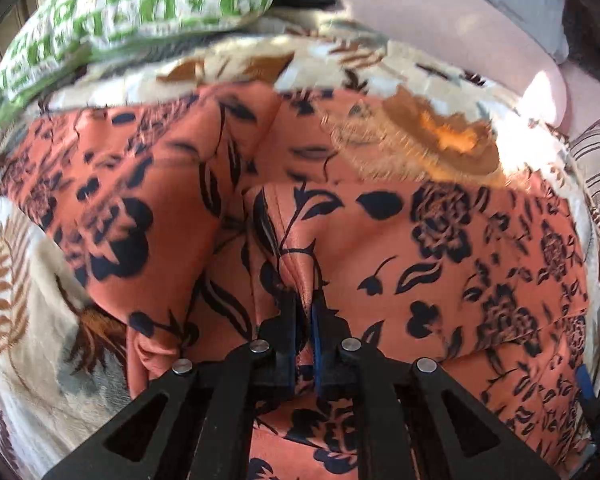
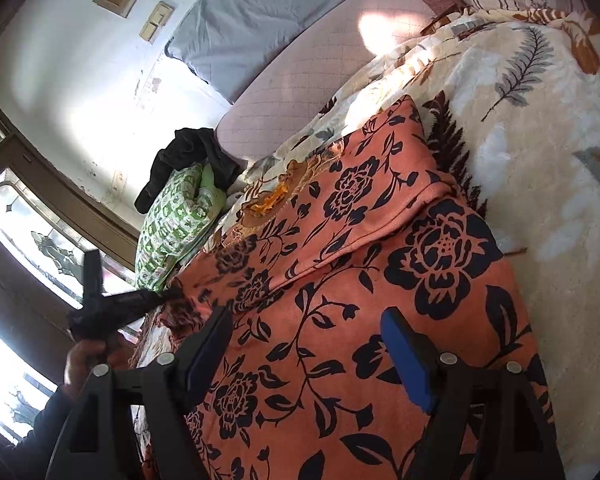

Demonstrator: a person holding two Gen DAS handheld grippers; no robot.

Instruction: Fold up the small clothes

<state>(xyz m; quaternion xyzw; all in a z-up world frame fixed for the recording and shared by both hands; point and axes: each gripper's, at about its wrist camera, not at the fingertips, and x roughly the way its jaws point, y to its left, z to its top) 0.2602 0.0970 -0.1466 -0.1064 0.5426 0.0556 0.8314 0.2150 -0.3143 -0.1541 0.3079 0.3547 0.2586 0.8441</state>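
An orange garment (image 1: 380, 240) with a dark flower print lies spread on a cream leaf-print fleece blanket (image 1: 32, 320). Its gold embroidered neckline (image 1: 440, 140) is at the far side. My left gripper (image 1: 303, 300) points steeply down and is shut on a raised pleat of this cloth. In the right wrist view the same garment (image 2: 340, 280) fills the middle, with one flap folded over. My right gripper (image 2: 308, 340) hovers open above it, its blue pads (image 2: 404, 356) wide apart and holding nothing. The left gripper (image 2: 168, 295) pinches the garment's left edge there, held by a hand (image 2: 84, 356).
A green-and-white patterned pillow (image 2: 172, 220) with a black garment (image 2: 188, 160) on it lies beyond the garment. Farther back are a pink quilted mattress (image 2: 308, 92) and a grey pillow (image 2: 268, 12). A glazed door (image 2: 40, 240) stands at the left. The blanket (image 2: 540, 160) stretches to the right.
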